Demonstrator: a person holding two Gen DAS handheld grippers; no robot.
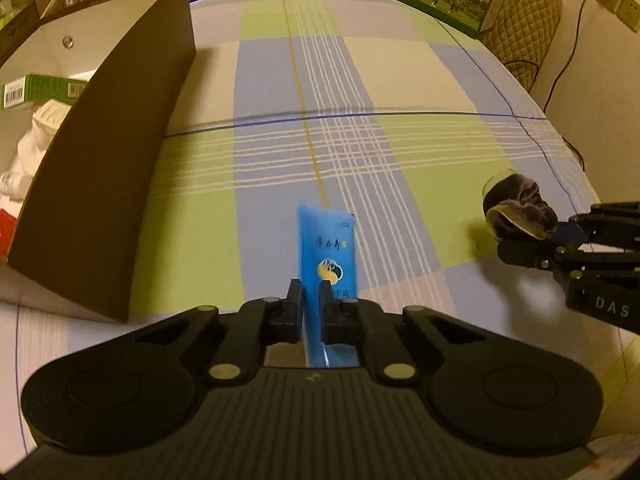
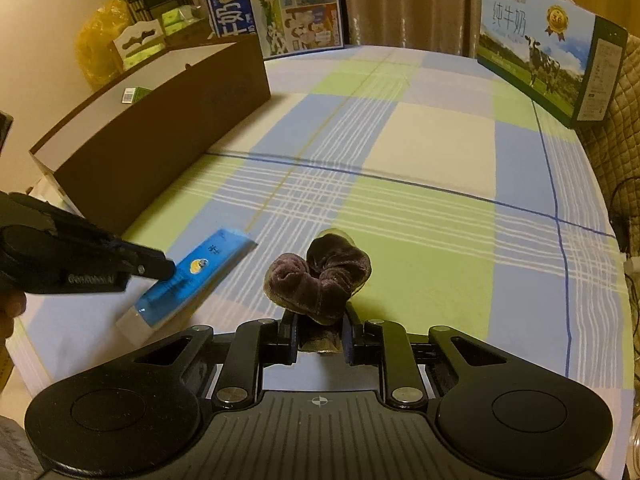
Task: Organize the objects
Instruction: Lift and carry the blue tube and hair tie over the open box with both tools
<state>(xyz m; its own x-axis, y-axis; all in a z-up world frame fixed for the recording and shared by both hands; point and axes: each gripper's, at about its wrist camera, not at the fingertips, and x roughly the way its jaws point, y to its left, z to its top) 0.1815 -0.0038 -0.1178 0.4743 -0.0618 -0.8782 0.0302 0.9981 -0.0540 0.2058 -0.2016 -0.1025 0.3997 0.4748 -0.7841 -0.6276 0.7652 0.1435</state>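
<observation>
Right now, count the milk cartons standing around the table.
2: one blue milk carton behind the brown box, one cow-print milk carton at the far right edge. Others may be hidden.

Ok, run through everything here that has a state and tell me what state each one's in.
Left gripper: shut on the blue tube.
Blue tube: gripped, cap end toward the gripper.
Right gripper: shut on the scrunchie.
Scrunchie: gripped, bunched up.
Brown box: open on top, items inside.
</observation>
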